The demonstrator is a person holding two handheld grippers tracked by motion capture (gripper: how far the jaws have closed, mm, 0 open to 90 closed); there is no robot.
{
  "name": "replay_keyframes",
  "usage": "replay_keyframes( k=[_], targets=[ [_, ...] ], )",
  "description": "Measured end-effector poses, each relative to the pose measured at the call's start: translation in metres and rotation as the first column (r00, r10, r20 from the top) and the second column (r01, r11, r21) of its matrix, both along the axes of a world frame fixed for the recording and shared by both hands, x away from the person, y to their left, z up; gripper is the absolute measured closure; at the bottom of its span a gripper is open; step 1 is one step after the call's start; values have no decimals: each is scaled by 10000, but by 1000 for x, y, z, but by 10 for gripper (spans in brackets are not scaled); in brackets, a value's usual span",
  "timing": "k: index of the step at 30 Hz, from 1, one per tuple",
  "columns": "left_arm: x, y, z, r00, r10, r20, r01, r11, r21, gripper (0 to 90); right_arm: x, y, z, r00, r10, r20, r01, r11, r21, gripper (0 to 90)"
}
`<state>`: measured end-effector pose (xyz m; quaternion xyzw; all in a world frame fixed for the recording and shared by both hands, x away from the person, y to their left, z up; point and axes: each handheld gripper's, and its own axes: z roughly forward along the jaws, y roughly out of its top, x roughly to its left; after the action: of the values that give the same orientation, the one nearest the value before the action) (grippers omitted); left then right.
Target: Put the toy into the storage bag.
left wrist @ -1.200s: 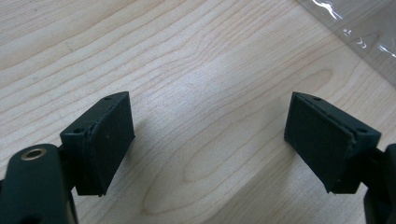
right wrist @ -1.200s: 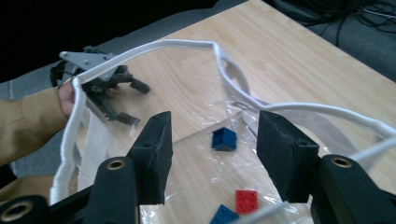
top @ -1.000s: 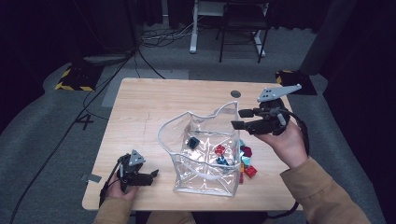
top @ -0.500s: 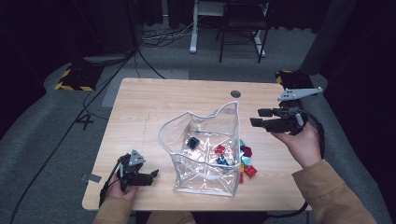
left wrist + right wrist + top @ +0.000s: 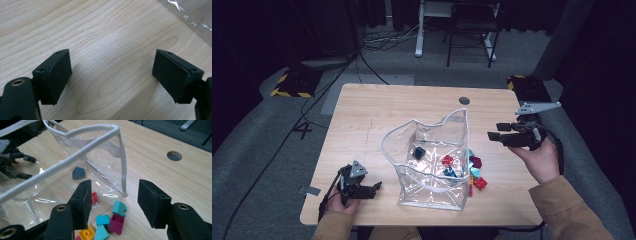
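Two claws, both with jaws apart and holding nothing. The clear bag [image 5: 429, 165] stands open near the middle of the tabletop [image 5: 377, 110], toward its near edge, with loose bricks [image 5: 475, 172] just beside its right side. The right claw [image 5: 493, 136] hovers right of the bag, above the bricks. The left claw [image 5: 374, 189] rests at the near left corner, apart from the bag.

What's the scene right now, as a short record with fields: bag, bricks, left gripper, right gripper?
bag: clear bag stands open on the table
bricks in bag: a dark blue one and a red one
bricks outside: small pile by the bag's right side
left gripper: jaws open, low over bare wood, left of the bag
right gripper: jaws open, raised, right of the bag
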<state>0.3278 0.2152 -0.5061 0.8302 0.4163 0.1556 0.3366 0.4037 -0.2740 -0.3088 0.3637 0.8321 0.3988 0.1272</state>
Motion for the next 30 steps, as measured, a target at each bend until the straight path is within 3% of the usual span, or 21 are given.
replay_keyframes(
  k=[17,22,30],
  targets=[
    [0,0,0,10000,7,-12,-7,10000,-6,162,7,-5,-68,9921,-438,-1178,404,9987,-310,449],
    [0,0,0,10000,10,-23,-10,10000,-14,162,12,-1,-87,9859,-442,-1611,374,9983,-449,447],
    [0,0,0,10000,8,-19,-8,10000,-13,162,10,13,-113,9690,-160,-2465,-9,9977,-685,469]
  ],
)
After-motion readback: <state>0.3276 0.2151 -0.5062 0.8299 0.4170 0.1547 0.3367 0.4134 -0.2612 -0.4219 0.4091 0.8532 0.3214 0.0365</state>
